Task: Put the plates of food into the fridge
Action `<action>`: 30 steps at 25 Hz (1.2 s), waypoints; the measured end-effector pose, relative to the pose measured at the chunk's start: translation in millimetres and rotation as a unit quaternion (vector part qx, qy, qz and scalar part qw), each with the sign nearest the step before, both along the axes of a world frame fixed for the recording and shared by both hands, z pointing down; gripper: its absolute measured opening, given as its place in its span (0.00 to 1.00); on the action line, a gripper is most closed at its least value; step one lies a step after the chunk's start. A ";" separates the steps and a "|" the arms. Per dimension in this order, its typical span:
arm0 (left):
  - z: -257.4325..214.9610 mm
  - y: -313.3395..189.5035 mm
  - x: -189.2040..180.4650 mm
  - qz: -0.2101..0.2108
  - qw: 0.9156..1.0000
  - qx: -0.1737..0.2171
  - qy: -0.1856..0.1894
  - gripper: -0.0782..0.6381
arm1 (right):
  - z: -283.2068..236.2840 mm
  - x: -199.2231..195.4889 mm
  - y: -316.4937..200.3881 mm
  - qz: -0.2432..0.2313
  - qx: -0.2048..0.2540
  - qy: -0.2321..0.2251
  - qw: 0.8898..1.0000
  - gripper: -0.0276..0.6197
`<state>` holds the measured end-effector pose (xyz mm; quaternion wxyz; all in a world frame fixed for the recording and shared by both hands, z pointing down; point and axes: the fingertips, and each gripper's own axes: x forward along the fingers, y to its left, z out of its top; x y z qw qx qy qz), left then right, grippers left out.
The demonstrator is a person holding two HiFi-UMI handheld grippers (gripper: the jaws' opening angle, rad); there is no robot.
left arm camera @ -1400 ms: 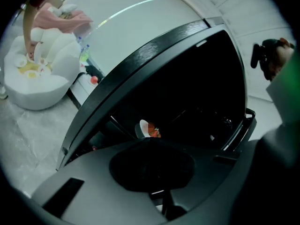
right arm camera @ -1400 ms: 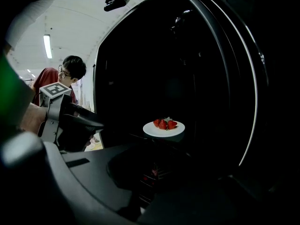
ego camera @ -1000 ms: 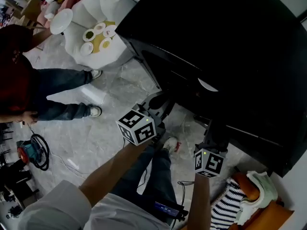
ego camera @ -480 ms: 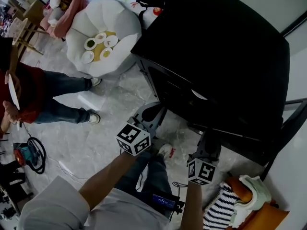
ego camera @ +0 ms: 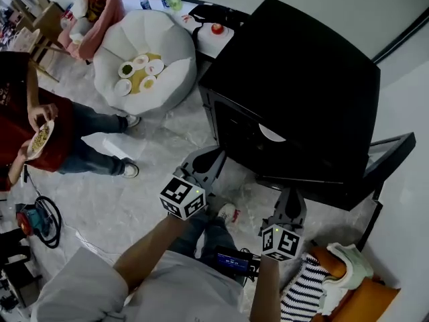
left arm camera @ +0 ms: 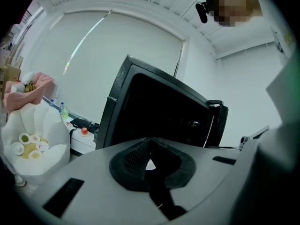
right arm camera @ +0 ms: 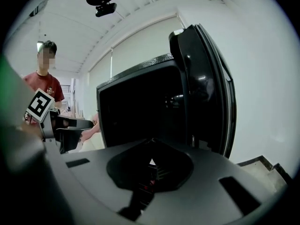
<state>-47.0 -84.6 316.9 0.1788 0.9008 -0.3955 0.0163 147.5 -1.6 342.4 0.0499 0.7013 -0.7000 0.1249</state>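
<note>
The black fridge [ego camera: 295, 92] stands open, its door [ego camera: 389, 154] swung out to the right. One white plate [ego camera: 271, 134] lies on a shelf inside. Several small plates of food [ego camera: 137, 71] sit on the round white table [ego camera: 171, 42] at the back left. My left gripper [ego camera: 212, 155] hangs in front of the fridge's lower left corner, shut and holding nothing. My right gripper [ego camera: 291, 194] is before the open front, also shut and holding nothing. In the left gripper view the jaws [left arm camera: 150, 139] meet below the fridge [left arm camera: 159, 111]; in the right gripper view they [right arm camera: 151, 142] meet below the dark interior [right arm camera: 136, 107].
A person in a red shirt [ego camera: 13, 106] stands at the left holding a plate of food [ego camera: 40, 138]. Pink cloth [ego camera: 100, 5] and bottles [ego camera: 167, 0] lie behind the table. A power tool with a cable [ego camera: 37, 217] sits on the marble floor; an orange and striped bundle [ego camera: 335, 284] is at the lower right.
Both grippers have drawn back a little from the fridge and the view has pulled away, showing the open door. The person at left now holds a plate of food at chest height.
</note>
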 end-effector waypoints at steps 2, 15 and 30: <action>-16.0 0.0 -5.0 -0.008 1.000 0.016 0.014 0.12 | -13.4 -0.5 1.4 -0.003 0.007 0.004 1.000 0.06; -56.2 8.2 -18.5 -0.015 1.000 0.014 -0.008 0.12 | -72.1 -5.9 12.3 0.010 0.036 0.016 0.999 0.06; -109.2 23.6 -5.0 0.017 0.997 0.066 -0.028 0.12 | -119.8 -7.7 28.9 0.044 0.053 0.026 0.997 0.06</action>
